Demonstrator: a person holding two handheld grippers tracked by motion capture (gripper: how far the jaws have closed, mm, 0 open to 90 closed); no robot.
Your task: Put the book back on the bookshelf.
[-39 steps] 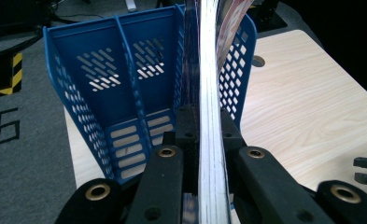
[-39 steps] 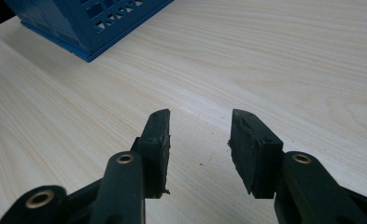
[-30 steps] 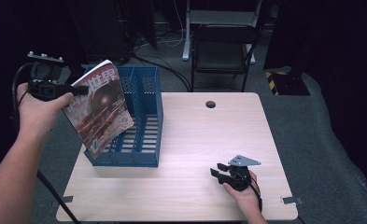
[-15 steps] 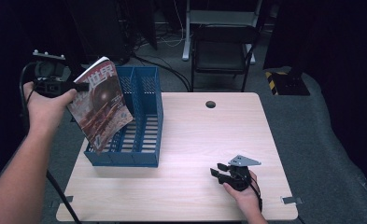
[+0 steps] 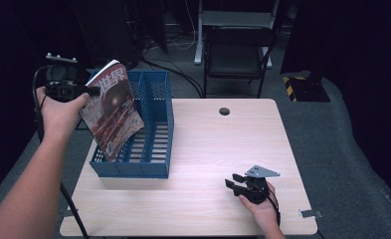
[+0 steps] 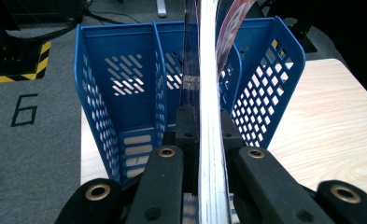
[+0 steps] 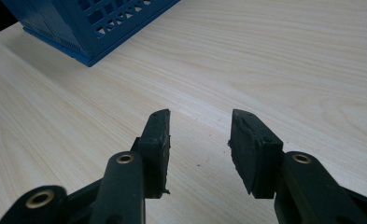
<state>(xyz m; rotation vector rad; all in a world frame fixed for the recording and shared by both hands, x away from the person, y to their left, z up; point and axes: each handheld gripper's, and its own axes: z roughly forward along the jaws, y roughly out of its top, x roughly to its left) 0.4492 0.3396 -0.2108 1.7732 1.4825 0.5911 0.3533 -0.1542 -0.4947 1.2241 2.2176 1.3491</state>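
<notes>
carefully now: the left gripper is clamped on the magazine's top edge, tilted over the blue file rack; square its spine to one slot before lowering. the right gripper rests half-open, empty.

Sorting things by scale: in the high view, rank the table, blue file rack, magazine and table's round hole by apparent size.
1. table
2. blue file rack
3. magazine
4. round hole
</notes>
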